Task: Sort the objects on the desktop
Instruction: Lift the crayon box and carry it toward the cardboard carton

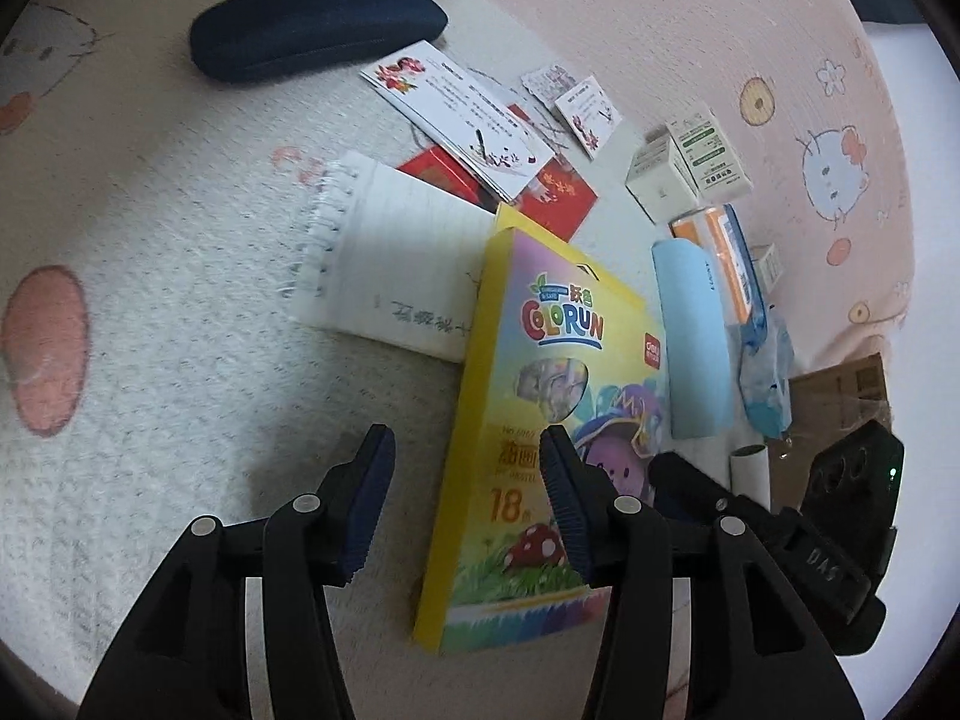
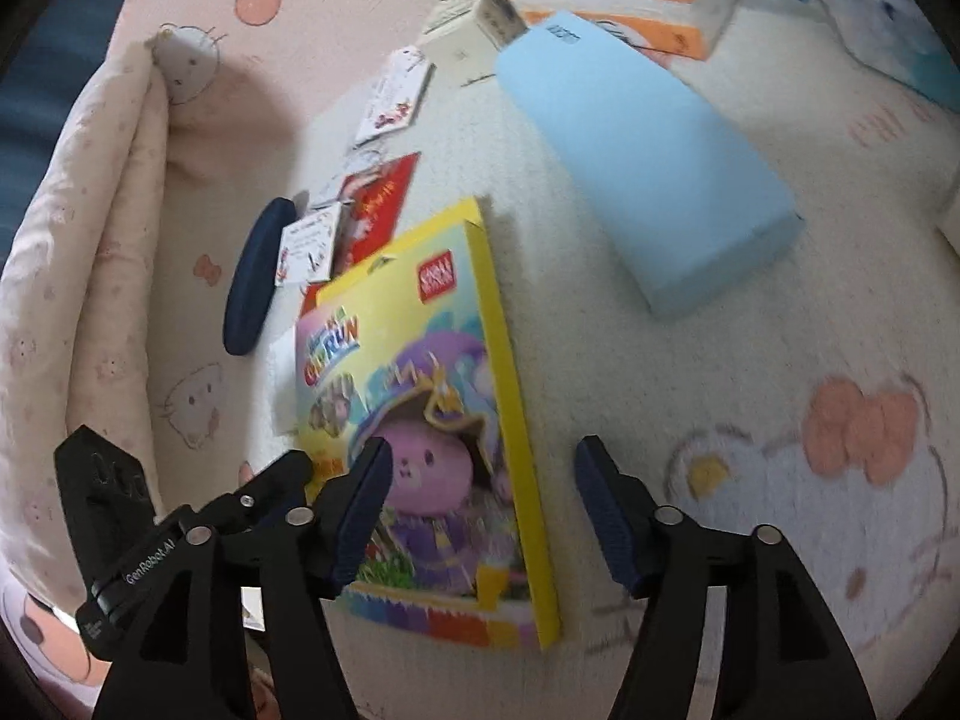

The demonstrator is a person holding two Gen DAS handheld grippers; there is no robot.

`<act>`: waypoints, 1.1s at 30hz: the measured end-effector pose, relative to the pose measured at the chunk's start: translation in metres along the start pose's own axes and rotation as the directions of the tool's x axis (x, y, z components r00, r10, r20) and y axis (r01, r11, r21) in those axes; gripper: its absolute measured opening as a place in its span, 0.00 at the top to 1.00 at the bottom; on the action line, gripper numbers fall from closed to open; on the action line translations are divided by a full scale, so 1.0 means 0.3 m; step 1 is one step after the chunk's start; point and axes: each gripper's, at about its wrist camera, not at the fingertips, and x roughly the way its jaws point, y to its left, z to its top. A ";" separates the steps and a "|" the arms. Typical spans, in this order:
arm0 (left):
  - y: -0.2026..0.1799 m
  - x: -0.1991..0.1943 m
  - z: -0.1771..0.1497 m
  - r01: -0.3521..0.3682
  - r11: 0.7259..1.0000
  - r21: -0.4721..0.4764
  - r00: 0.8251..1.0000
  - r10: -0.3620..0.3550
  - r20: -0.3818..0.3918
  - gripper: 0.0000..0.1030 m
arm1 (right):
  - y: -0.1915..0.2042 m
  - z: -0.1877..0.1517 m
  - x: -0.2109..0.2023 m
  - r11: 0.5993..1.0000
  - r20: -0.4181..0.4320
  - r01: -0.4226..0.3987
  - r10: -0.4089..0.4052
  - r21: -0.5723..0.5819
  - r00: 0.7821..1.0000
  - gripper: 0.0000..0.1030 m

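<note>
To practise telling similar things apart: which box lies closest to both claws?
The yellow crayon box, lying right beside both claws; the plain light-blue box lies farther off.

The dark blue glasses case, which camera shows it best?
The left wrist view. There the glasses case lies whole and unobstructed at the top of the frame, its seam visible. The right wrist view shows it smaller, foreshortened and blurred, beside the cards.

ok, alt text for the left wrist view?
The open left gripper hovers over the near end of a yellow crayon box lying on a pink-and-white cartoon blanket. Beyond it lie a spiral notepad, printed cards, red envelopes, a navy glasses case and a light blue box; the right gripper enters at right.
</note>
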 end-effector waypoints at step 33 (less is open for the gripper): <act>-0.237 -0.036 -0.055 -0.003 0.982 0.187 1.000 0.004 -0.008 0.61 | 0.016 -0.006 -0.157 0.998 0.046 0.056 -0.054 -0.043 0.998 0.62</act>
